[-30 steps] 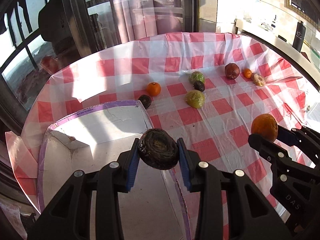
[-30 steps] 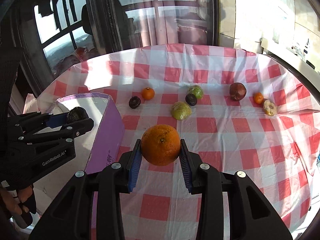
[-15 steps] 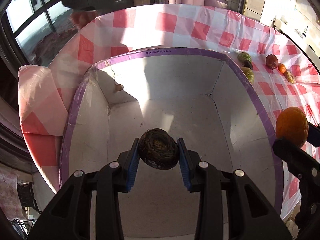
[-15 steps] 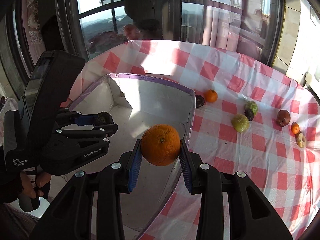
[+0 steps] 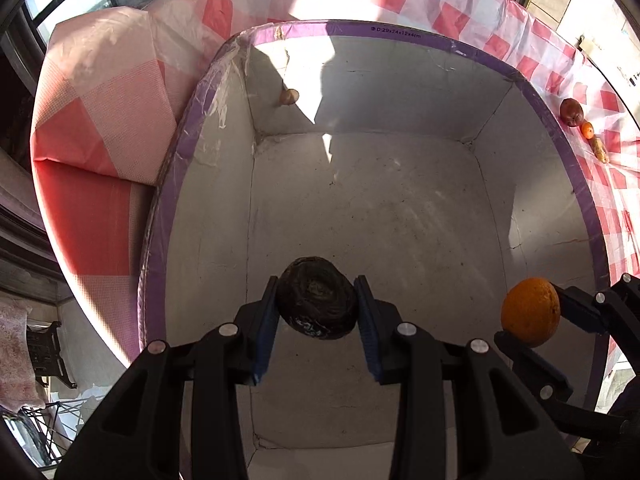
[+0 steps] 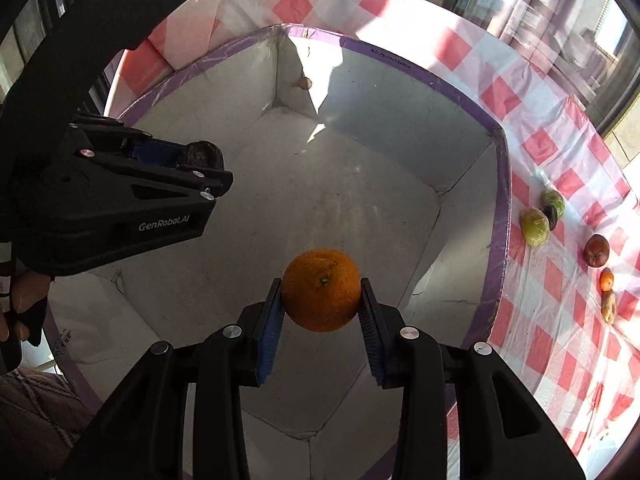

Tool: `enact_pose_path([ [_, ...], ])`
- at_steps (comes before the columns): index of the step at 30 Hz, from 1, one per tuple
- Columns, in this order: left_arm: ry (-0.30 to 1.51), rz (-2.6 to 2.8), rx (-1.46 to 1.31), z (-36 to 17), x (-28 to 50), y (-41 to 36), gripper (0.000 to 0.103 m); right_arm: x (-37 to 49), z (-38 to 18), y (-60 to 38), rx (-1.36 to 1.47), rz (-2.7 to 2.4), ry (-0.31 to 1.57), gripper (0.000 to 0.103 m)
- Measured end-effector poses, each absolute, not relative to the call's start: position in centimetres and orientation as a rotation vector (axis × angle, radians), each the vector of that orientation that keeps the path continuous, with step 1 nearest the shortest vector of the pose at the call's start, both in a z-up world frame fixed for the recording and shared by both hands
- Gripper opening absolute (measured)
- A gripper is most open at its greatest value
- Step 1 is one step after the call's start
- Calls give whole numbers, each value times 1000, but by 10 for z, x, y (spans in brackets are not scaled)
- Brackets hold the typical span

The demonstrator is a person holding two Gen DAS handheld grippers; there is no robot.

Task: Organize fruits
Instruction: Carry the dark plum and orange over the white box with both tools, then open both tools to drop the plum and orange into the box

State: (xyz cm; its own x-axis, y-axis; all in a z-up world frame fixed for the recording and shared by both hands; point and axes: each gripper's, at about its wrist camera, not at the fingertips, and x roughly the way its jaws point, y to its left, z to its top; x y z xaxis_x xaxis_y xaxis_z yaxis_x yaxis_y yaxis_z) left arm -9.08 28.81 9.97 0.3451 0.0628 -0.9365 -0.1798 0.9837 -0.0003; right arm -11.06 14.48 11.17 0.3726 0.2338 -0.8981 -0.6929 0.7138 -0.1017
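A red-and-white checked plastic tablecloth (image 5: 100,128) carries a white cardboard box (image 5: 400,208) with a purple taped rim. Above its scuffed floor, the right gripper (image 6: 321,300) clamps a round dimpled orange (image 6: 321,290); the left gripper (image 5: 316,304) clamps a dark wrinkled fruit (image 5: 317,303).

Home: checkered tablecloth (image 6: 568,272), balcony windows (image 6: 580,20)

A dark wrinkled fruit (image 5: 317,298) and a bright orange (image 6: 321,290) are hanging above the white box (image 6: 502,216); other fruits (image 6: 534,221) are lying near the bench's right edge.
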Motion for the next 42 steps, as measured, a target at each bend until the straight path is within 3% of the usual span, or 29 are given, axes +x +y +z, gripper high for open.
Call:
enact_pose_path([
  [18, 1267, 131, -46, 91, -89, 283, 38, -107, 94, 144, -539, 611, 1092, 36],
  [25, 1272, 99, -45, 88, -87, 280, 52, -105, 92, 145, -533, 613, 1101, 38],
  [32, 1271, 94, -47, 87, -88, 280, 56, -106, 94, 143, -519, 622, 1096, 40],
  [37, 1260, 84, -48, 87, -90, 278, 65, -110, 96, 142, -517, 641, 1086, 46],
  [42, 1240, 115, -63, 91, -90, 278, 66, -118, 100, 140, -511, 681, 1054, 52],
])
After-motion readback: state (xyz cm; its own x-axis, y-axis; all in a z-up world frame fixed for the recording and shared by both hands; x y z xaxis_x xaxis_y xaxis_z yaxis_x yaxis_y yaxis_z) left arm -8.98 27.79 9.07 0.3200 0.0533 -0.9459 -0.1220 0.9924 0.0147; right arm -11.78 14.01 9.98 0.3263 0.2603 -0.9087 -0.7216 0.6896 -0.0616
